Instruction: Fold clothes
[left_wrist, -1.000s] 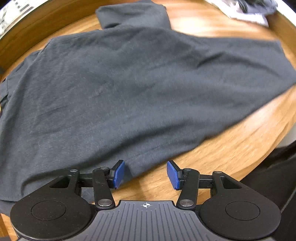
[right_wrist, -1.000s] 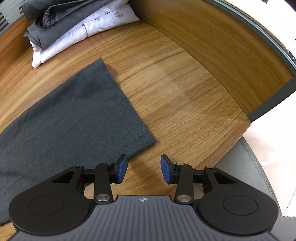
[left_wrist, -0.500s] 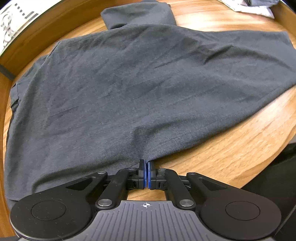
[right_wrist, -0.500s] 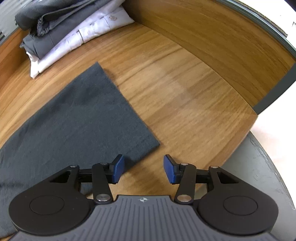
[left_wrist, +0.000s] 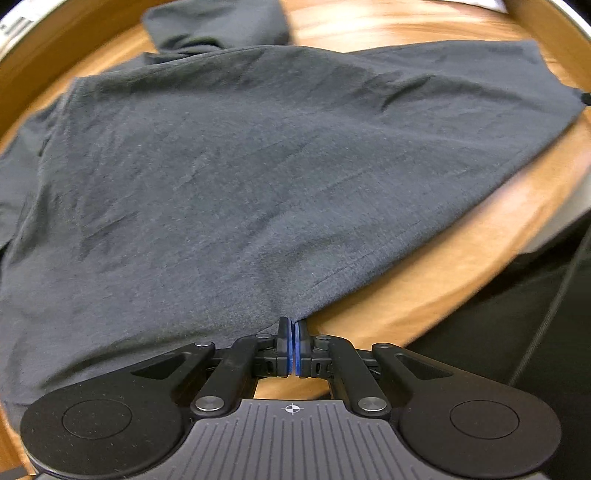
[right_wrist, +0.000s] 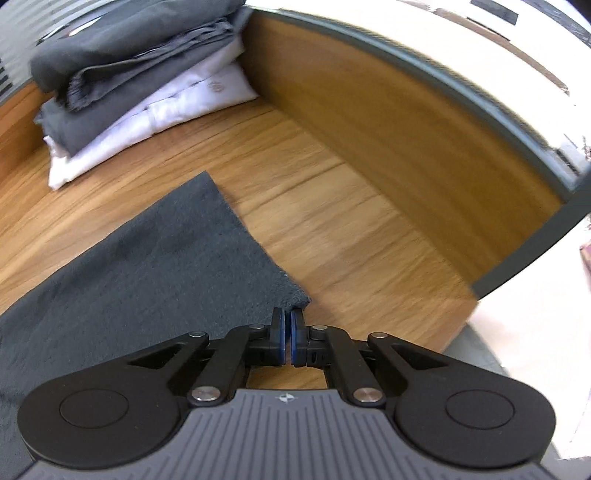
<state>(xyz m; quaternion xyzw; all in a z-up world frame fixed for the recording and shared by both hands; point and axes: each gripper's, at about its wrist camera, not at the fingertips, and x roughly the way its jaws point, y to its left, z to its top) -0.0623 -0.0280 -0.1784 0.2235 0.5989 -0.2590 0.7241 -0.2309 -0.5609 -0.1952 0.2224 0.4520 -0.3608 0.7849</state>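
Both grippers have just clamped: left gripper (left_wrist: 291, 345) pinches the dark grey cotton T-shirt's (left_wrist: 240, 177) hem, right gripper (right_wrist: 287, 341) its corner, near the wooden bench's (right_wrist: 351, 229) front edge; folding can begin.

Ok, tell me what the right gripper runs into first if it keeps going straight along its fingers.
The right gripper is shut on the corner of the dark grey shirt, so that cloth comes first. Just beyond it lies the bare wooden table, which the steeply downward-pointing fingers would probably meet next; depth is hard to judge.
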